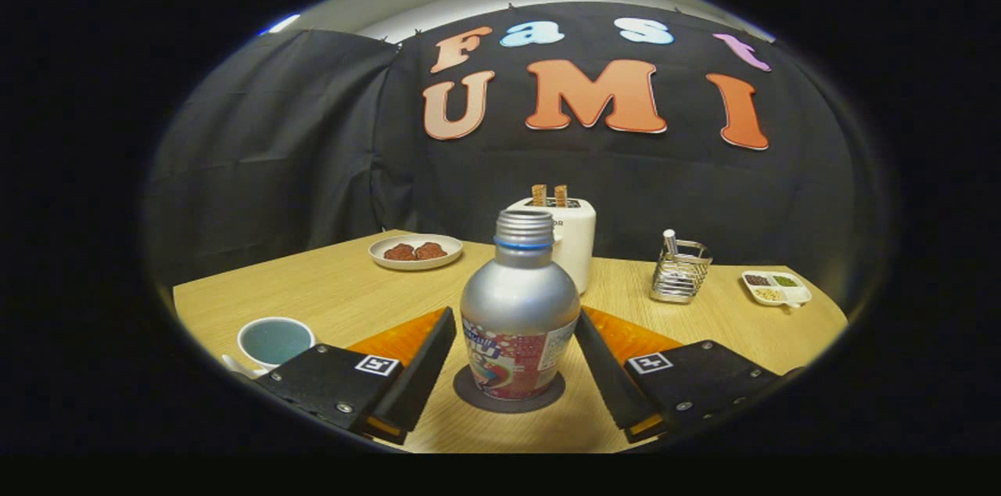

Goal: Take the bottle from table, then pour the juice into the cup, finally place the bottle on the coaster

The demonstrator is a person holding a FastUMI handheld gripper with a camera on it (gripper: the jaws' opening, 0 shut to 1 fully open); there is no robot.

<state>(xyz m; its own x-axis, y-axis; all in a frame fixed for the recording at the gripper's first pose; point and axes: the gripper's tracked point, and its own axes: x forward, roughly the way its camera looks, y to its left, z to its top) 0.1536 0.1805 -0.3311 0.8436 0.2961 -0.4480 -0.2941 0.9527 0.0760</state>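
- While the bottle (519, 316) stands upright between the two fingers, its long axis runs straight up, neck and cap above the pads.
- Its base rests on the dark round coaster (508, 396), which lies between the fingertips.
- Released, the gripper (512, 371) has its fingers spread, a gap showing on each side of the bottle.
- Judging by that, the placing looks done, and a straight pull back should clear it.
- Off beside the left finger sits the cup (275, 341).
- Beyond the bottle stands a toaster (569, 238).

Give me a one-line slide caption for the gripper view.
Silver bottle standing upright on the dark coaster between the gripper's open fingers, cup off to one side.
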